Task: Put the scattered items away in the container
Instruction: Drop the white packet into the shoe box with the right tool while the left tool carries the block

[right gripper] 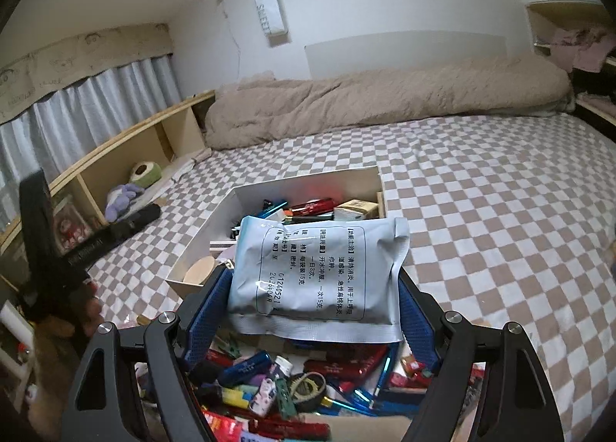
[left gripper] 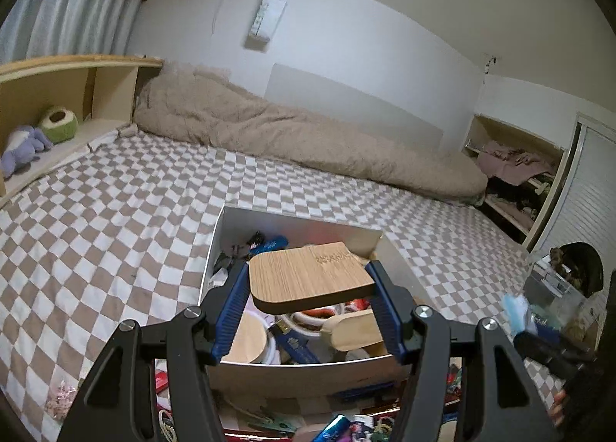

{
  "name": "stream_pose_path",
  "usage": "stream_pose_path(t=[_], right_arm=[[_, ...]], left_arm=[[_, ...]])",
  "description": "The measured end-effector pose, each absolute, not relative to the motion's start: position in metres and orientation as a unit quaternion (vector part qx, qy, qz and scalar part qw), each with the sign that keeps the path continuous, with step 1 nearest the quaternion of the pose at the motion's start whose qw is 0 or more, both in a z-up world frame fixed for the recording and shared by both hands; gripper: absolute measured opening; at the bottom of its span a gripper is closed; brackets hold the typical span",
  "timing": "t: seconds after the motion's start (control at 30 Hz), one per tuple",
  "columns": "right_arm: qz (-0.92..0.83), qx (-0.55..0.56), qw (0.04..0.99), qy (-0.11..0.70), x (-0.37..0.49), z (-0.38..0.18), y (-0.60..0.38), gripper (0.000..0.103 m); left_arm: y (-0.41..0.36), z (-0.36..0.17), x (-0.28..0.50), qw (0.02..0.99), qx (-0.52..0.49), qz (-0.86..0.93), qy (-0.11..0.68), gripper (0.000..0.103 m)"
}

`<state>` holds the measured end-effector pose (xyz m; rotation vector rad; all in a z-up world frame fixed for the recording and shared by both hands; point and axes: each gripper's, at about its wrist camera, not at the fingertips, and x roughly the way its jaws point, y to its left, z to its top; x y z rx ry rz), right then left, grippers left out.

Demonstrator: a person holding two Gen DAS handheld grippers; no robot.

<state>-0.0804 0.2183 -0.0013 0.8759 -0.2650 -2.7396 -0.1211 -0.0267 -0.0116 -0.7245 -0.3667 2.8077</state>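
Note:
My left gripper [left gripper: 308, 280] is shut on a flat wooden board [left gripper: 310, 275] with rounded corners, held level above the open white box [left gripper: 296, 224]. The box holds several small items, among them a round wooden lid [left gripper: 246, 342] and a blue packet [left gripper: 298, 347]. My right gripper [right gripper: 315, 280] is shut on a pale blue printed sachet [right gripper: 315, 265], held above the near pile of scattered items [right gripper: 292, 384]. The same white box [right gripper: 308, 182] lies beyond it on the bed, partly hidden by the sachet.
The checkered bedspread [right gripper: 481, 218] spreads all around the box. A beige duvet [left gripper: 292, 134] lies along the wall. A wooden shelf [left gripper: 77, 95] with plush toys [left gripper: 23, 145] stands at the left. Lighters, tubes and pens [left gripper: 346, 426] litter the near edge.

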Motion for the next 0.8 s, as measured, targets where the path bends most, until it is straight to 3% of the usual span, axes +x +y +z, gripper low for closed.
stream_pose_path(t=[0.43, 0.8], right_arm=[[-0.919, 0.354, 0.124, -0.120, -0.158, 0.005, 0.195, 0.082], [-0.883, 0.437, 0.077, -0.155, -0.240, -0.032, 0.188, 0.082]], left_arm=[[-0.042, -0.045, -0.146, 0.121, -0.279, 0.943, -0.139, 0.061], [-0.053, -0.066, -0.162, 0.123, -0.301, 0.934, -0.148, 0.061]])
